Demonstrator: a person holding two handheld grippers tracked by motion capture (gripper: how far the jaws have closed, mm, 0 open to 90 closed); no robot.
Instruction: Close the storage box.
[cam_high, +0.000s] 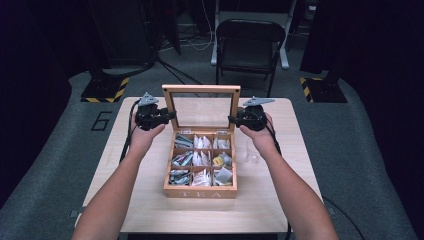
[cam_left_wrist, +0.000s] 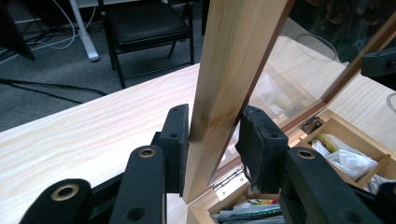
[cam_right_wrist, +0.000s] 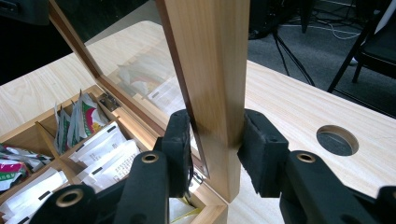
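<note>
Both grippers, left gripper (cam_high: 170, 116) and right gripper (cam_high: 233, 120), are clamping the side rails of the upright glass lid (cam_high: 202, 90) of the tea box (cam_high: 200, 192) mid-table, and uneven pulling is risking twisting the hinges (cam_left_wrist: 227, 179).

tea box (cam_high: 200, 191) | wooden, nine compartments of tea bags | glass lid (cam_high: 201, 106) upright, open | table centre
</note>
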